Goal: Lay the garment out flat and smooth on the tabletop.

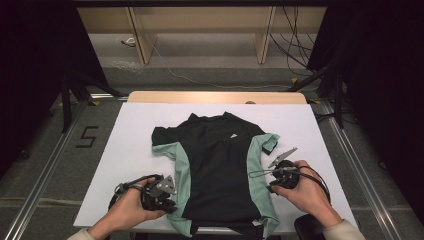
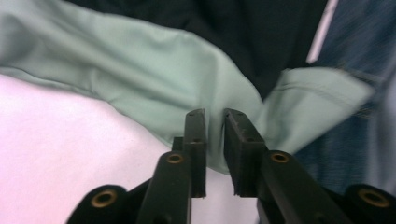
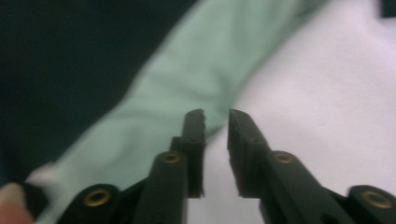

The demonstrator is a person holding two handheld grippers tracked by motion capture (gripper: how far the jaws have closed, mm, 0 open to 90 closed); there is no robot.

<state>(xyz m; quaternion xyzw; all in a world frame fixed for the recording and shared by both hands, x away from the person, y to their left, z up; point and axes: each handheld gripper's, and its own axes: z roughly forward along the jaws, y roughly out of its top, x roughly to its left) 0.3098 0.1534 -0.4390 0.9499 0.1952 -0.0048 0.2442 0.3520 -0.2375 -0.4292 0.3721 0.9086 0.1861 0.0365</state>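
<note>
A black T-shirt with mint-green side panels lies flat, collar away from me, on the white table. My left gripper is at the shirt's lower left edge. In the left gripper view its jaws stand a little apart over the green panel, with no cloth pinched between them. My right gripper is at the shirt's right green panel. In the right gripper view it is narrowly open above the edge where the green cloth meets the table.
A wooden strip runs along the table's far edge. Metal rails flank the table on the floor, where a "5" is marked at the left. Cables lie on the floor beyond. A dark rounded object sits at the near right corner.
</note>
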